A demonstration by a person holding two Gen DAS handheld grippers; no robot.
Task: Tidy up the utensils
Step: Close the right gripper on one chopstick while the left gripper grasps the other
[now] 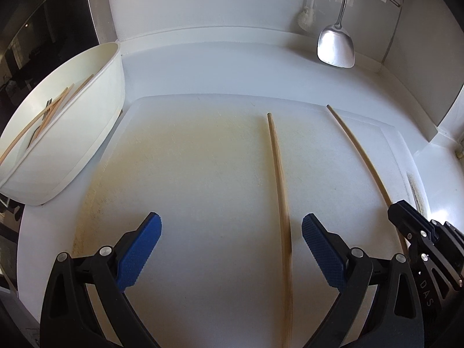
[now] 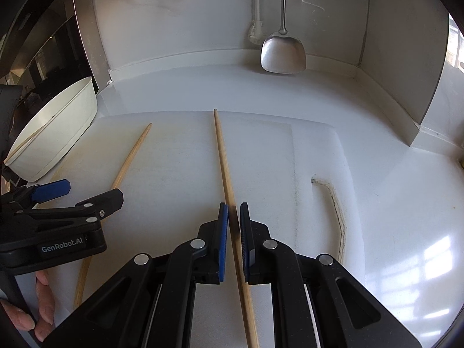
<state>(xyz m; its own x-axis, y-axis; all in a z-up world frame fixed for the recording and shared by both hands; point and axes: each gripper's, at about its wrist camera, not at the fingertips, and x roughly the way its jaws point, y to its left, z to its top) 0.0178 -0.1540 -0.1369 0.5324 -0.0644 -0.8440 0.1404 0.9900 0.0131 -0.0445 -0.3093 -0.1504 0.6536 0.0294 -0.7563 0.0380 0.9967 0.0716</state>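
Observation:
Two wooden chopsticks lie on a white cutting board (image 1: 188,174). In the left wrist view my left gripper (image 1: 232,232) is open, and one chopstick (image 1: 279,179) lies between its fingers, close to the right one. The other chopstick (image 1: 359,150) runs to my right gripper (image 1: 406,217) at the right edge. In the right wrist view my right gripper (image 2: 233,220) is nearly shut around that chopstick (image 2: 224,162); the first chopstick (image 2: 127,162) lies to the left, by my left gripper (image 2: 87,194). A white bin (image 1: 66,133) at the left holds several chopsticks (image 1: 43,116) and a dark utensil.
A metal spatula (image 1: 336,46) and a white brush (image 1: 306,17) hang on the back wall above the white counter (image 1: 232,66). A dark appliance (image 2: 43,43) stands behind the bin (image 2: 55,133). A side wall panel (image 2: 406,72) closes off the right.

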